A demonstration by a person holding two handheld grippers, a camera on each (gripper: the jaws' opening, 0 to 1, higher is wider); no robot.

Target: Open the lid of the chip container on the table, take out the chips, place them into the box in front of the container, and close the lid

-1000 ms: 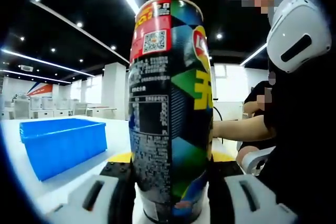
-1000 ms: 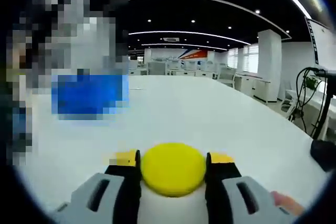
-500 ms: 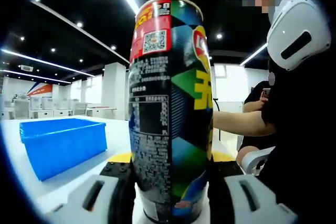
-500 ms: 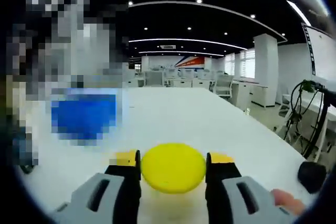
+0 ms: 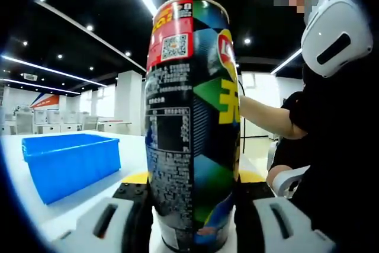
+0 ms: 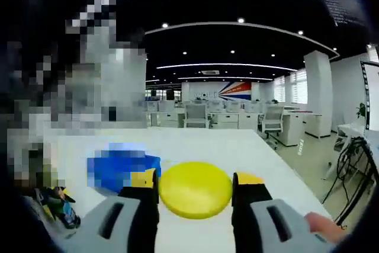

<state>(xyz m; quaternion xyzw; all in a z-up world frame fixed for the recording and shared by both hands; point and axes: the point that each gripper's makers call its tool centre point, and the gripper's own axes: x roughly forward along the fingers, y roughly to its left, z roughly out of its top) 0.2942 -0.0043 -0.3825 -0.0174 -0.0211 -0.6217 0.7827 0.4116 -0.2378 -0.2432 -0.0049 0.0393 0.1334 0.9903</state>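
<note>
A tall chip can with a black, red and green printed wrap stands upright between my left gripper's jaws, which are shut on its lower body. Its open top rim shows at the upper edge. A blue plastic box sits on the white table to the left of the can. In the right gripper view, my right gripper is shut on a round yellow lid, held flat above the table. The blue box appears blurred low on the left there.
A person in a black top with a white shoulder piece stands close on the right of the can, one arm reaching behind it. Office desks and chairs line the far end of the room. A fingertip shows at the lower right.
The right gripper has lifted and tilted upward with the yellow lid, so the table sits lower in its view. The person's arm behind the can has risen. The left gripper and can stay put.
</note>
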